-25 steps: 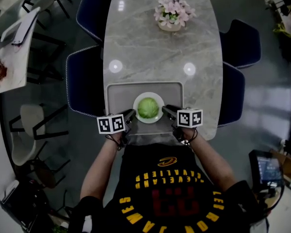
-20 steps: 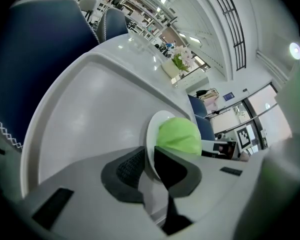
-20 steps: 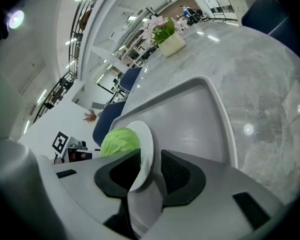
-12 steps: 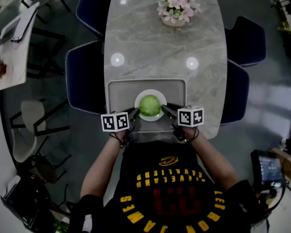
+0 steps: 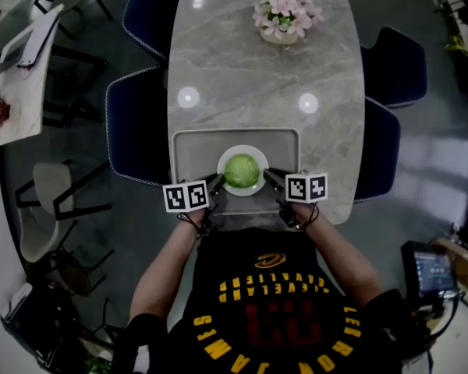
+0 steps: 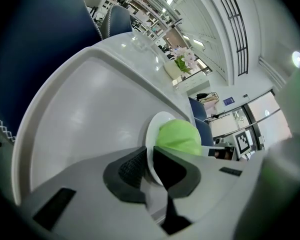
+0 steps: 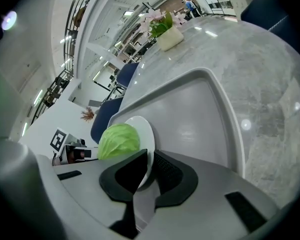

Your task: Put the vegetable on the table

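Observation:
A green cabbage [image 5: 241, 170] sits on a white plate [image 5: 242, 149] inside a grey tray [image 5: 195, 150] at the near end of the marble table [image 5: 257, 76]. My left gripper [image 5: 218, 181] is shut on the plate's left rim, which stands between its dark pads [image 6: 127, 168] in the left gripper view. My right gripper [image 5: 268, 176] has just been closing, and the plate's right rim [image 7: 146, 130] is now pinched between its pads [image 7: 166, 170]. In both gripper views the cabbage [image 6: 179, 136] [image 7: 118, 140] lies just beyond the jaws. The plate still rests in the tray.
A pot of pink flowers [image 5: 283, 14] stands at the table's far end. Dark blue chairs [image 5: 136, 123] [image 5: 390, 68] flank both sides of the table. The tray's raised rim [image 7: 229, 114] surrounds the plate, with bare marble past it.
The right gripper's fingers have drawn in onto the plate's right rim. Plate, cabbage and left gripper have stayed where they were.

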`<state>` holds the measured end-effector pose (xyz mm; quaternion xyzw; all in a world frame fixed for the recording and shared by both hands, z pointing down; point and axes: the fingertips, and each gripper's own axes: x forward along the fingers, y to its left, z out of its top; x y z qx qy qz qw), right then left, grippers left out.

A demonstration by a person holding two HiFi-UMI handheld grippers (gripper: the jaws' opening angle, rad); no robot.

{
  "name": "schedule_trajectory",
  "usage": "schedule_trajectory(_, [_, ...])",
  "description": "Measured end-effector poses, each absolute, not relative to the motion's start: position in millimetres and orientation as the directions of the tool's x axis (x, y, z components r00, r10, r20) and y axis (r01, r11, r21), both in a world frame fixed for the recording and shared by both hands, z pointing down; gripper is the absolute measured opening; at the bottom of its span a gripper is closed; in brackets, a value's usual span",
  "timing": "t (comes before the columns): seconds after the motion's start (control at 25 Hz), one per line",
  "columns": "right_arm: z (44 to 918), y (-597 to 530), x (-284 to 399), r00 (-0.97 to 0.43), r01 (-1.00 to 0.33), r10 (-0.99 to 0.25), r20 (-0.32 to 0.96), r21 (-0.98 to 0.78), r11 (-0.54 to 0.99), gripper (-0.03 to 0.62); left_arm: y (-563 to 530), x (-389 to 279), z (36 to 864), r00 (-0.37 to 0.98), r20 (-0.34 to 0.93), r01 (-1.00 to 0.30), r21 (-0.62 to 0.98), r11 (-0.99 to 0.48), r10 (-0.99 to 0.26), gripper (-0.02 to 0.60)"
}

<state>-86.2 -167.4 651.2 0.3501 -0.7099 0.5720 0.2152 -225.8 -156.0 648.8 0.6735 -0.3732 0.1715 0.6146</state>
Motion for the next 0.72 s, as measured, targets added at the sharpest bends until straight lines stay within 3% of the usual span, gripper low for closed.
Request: schedule_trajectory(0.72, [606, -201, -94, -0.725, -0.671, -0.257, 0.639, -0.739, 0.056, 0.035, -184, -235, 607, 0.703, 0.646, -0.652, 0.753, 0.094, -0.299, 0.029])
